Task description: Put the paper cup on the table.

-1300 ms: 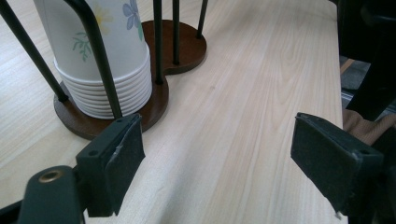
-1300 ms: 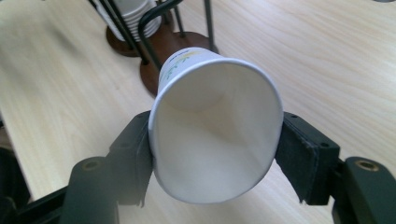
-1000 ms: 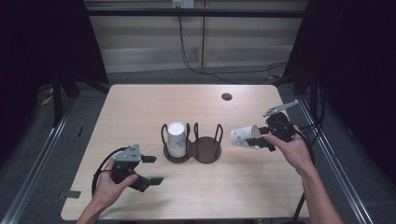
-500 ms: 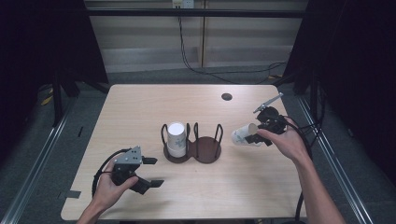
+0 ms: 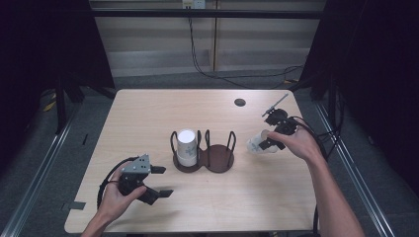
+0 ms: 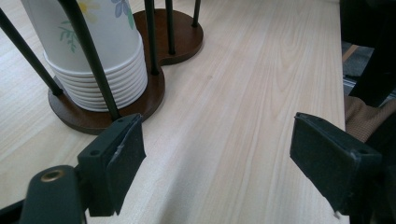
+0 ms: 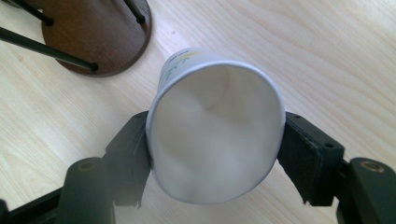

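Note:
A white paper cup (image 5: 256, 144) with a flower print lies on its side between the jaws of my right gripper (image 5: 265, 141), low over the table right of the holder. In the right gripper view the cup's (image 7: 215, 140) mouth faces the camera, squeezed to an oval, and both pads touch its rim. The right gripper's (image 7: 215, 156) jaws have just been opening, with the cup still between them. A stack of cups (image 5: 187, 145) stands upside down in the left ring of the dark wooden holder (image 5: 220, 160). My left gripper (image 5: 164, 181) rests open at the front left, pointing at the stack (image 6: 93, 46).
The holder's right ring stands empty, its brown base (image 7: 100, 32) just beyond the held cup. A dark round grommet (image 5: 239, 102) sits in the table's (image 5: 148, 118) far right part. Dark curtains and rails flank the table.
The right hand has carried the cup down and a little toward the holder, tilting its closed end toward the table. The left gripper has stayed put.

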The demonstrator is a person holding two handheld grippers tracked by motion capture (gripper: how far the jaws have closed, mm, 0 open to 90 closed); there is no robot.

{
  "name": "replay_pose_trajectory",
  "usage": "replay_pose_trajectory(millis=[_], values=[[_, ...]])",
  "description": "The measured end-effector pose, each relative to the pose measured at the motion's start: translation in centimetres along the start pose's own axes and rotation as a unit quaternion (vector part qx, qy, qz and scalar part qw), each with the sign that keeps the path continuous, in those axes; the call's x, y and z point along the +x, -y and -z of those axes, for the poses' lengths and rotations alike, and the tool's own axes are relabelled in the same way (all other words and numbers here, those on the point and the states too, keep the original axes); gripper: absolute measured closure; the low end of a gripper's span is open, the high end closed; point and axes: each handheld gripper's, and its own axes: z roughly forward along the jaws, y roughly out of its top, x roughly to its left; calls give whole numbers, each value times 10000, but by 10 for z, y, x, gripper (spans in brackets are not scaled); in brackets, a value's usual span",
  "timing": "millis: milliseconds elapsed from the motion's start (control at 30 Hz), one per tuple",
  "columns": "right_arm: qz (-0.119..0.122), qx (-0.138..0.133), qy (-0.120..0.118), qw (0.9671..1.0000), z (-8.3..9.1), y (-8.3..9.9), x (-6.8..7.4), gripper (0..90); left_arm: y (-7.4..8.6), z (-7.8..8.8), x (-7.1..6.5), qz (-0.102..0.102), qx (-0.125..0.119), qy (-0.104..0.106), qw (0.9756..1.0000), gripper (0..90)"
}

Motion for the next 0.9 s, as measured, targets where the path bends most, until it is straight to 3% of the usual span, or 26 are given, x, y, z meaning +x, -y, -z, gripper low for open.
replay_pose_trajectory(millis=[100,367,600,900], values=[[3,190,45,9998,-5,0,-3,305,-1,4,0,8,-170,-27,9999,176],[41,589,149,9981,-18,-7,-2,288,0,5,0,-40,-138,-40,9999,175],[88,727,235,9970,-28,-14,2,255,-1,5,0,-54,-135,-23,9999,176],[84,451,287,9985,-33,-18,3,210,0,6,0,-72,-85,-31,9999,174]])
